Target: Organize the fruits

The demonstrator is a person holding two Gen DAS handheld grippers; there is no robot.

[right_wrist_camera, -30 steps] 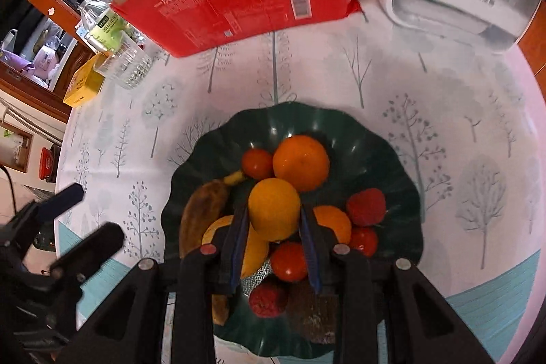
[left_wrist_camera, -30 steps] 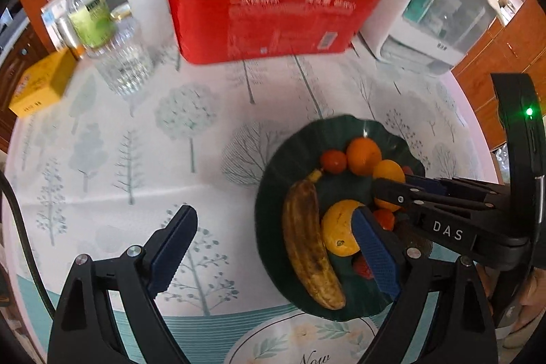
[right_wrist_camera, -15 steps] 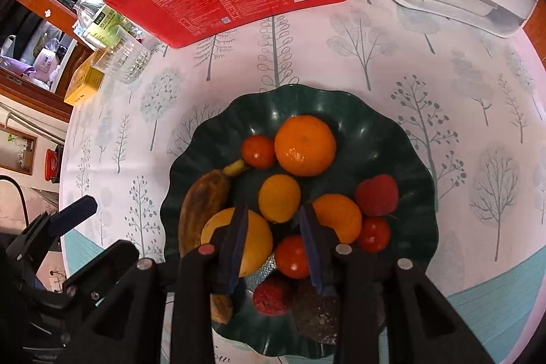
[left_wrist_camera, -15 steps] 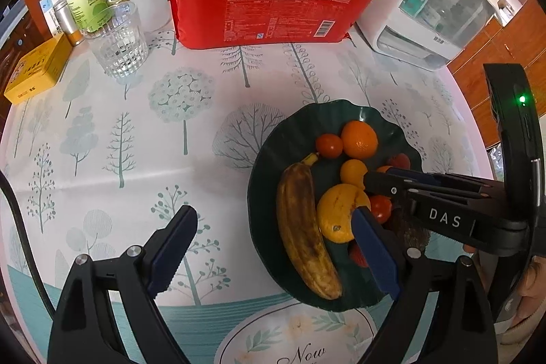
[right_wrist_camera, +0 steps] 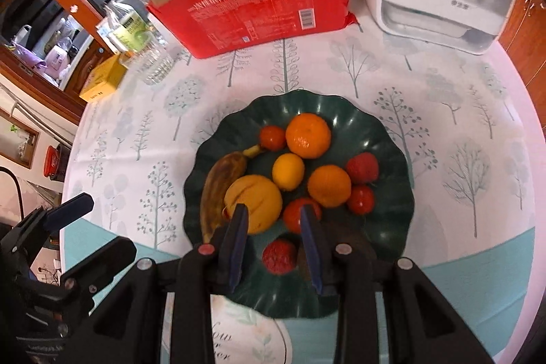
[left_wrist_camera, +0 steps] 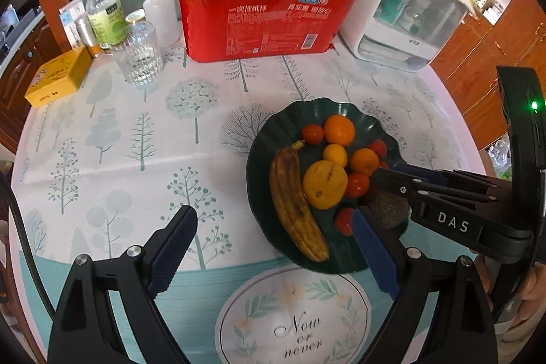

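Both grippers empty, every fruit on the plate!

The right gripper (right_wrist_camera: pixel 274 241) hangs over the plate's (right_wrist_camera: pixel 385 139) near edge, fingers parted narrowly with nothing between them; the small yellow fruit (right_wrist_camera: pixel 288 170) sits just ahead among the oranges, banana (left_wrist_camera: pixel 295 203) ahead to its left. I'd say it's clear of the pile on purpose. The left gripper (left_wrist_camera: pixel 273 256) waits wide open over bare cloth, plate ahead to its right.

"DAS" in white stands on the right hand-held gripper (left_wrist_camera: pixel 402 178), right of frame; "Now or never" is printed on the tablecloth (left_wrist_camera: pixel 300 333) at the bottom; the red pack (left_wrist_camera: pixel 262 19), top, carries "一次性纸杯"
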